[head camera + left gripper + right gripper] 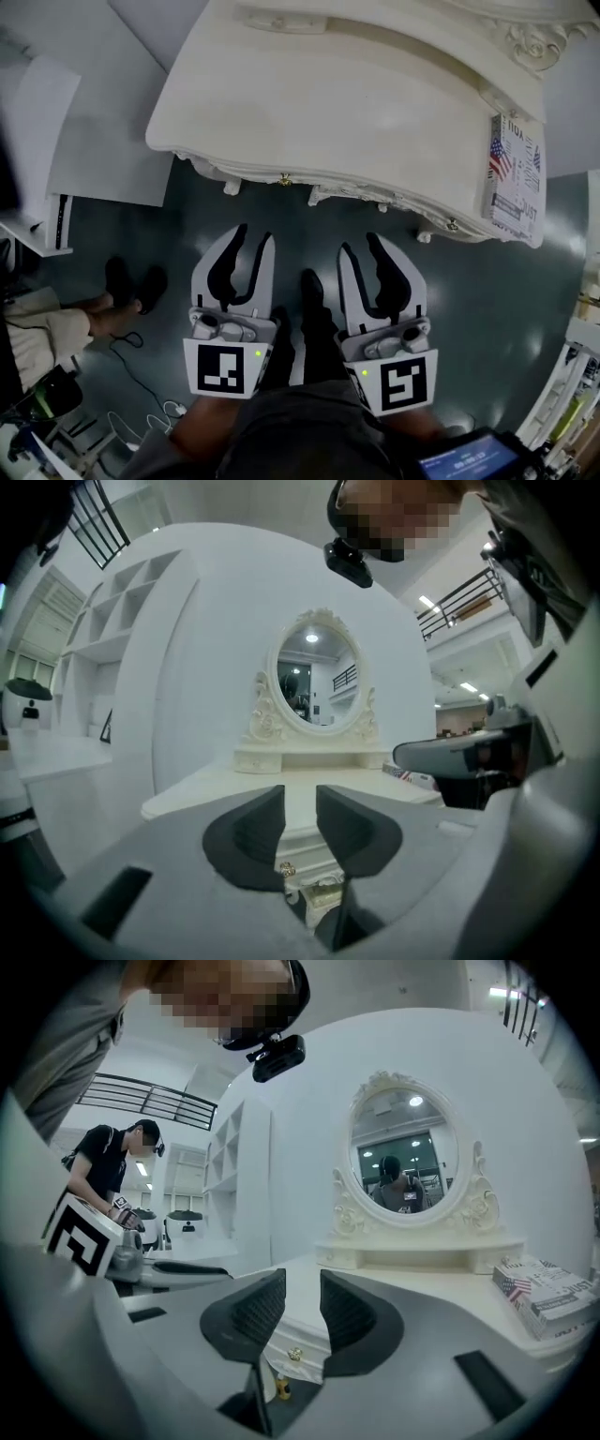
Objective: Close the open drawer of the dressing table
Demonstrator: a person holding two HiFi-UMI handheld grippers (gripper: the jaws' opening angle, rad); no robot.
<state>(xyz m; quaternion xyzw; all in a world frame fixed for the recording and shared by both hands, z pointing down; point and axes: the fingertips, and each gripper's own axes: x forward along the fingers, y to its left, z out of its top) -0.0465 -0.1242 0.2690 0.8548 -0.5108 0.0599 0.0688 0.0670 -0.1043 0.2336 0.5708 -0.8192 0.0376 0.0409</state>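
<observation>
The cream dressing table (356,103) fills the top of the head view, and its oval mirror (317,682) (408,1157) stands at the back. Small gold knobs (283,178) (451,225) show on the drawer fronts just under the front rim, and no drawer juts out far from there. My left gripper (255,234) (300,803) and right gripper (361,244) (303,1288) hang side by side over the floor, short of the table and touching nothing. Both point at the front and are open with nothing between the jaws. A gold knob (286,867) (294,1355) shows through each gap.
A box with a flag print (514,178) (544,1293) lies on the table's right end. Another person's shoes (131,281) and cables (141,375) are on the dark floor at the left, and a white panel (94,112) is beyond them. A person in black (108,1171) stands far left.
</observation>
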